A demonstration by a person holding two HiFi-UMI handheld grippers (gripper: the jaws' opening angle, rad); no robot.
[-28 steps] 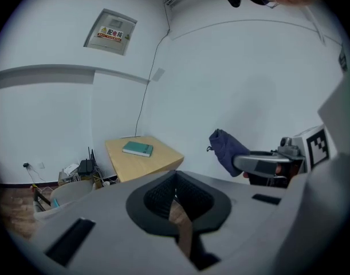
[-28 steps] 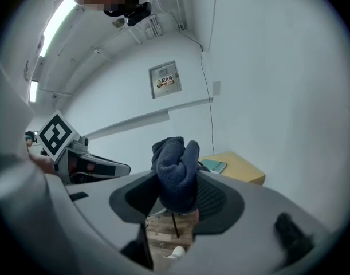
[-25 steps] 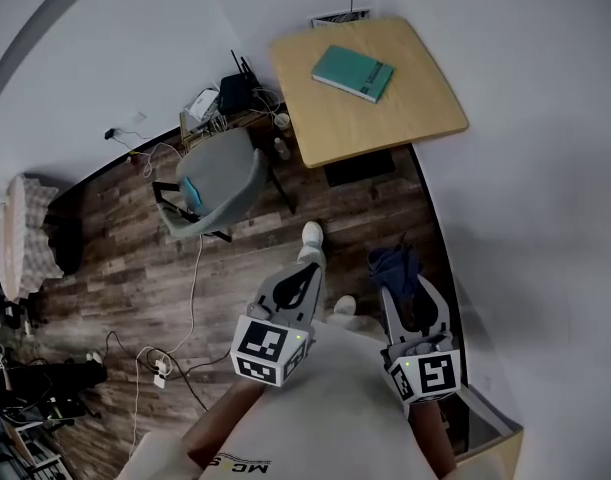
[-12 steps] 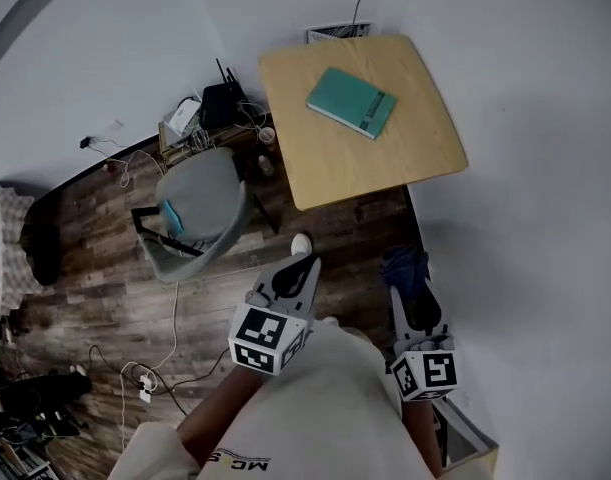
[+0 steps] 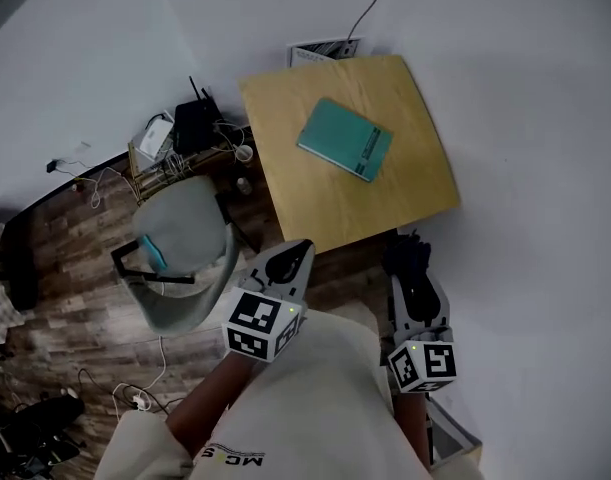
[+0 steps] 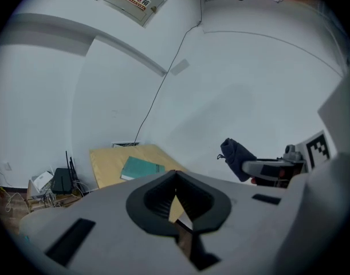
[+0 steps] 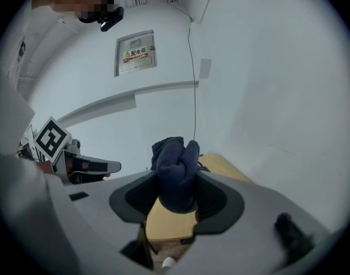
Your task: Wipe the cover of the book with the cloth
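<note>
A teal book (image 5: pixel 345 139) lies flat on the small wooden table (image 5: pixel 405 193) against the white wall; the left gripper view also shows the book (image 6: pixel 141 168). My right gripper (image 5: pixel 409 264) is shut on a bunched dark blue cloth (image 7: pixel 176 173), held in the air just short of the table's near edge. The cloth (image 5: pixel 406 257) hides the jaw tips in the head view. My left gripper (image 5: pixel 294 259) is shut with nothing in it, near the table's near left corner. Both grippers are short of the book.
A grey chair (image 5: pixel 185 253) stands left of the table on the wood floor. A router and tangled cables (image 5: pixel 180 133) sit by the wall behind it. A person's white-clad body (image 5: pixel 295 408) fills the bottom of the head view.
The table and book have drawn closer and shifted down-left in the head view as the person walks toward them. Both grippers keep their hold and stay near the body.
</note>
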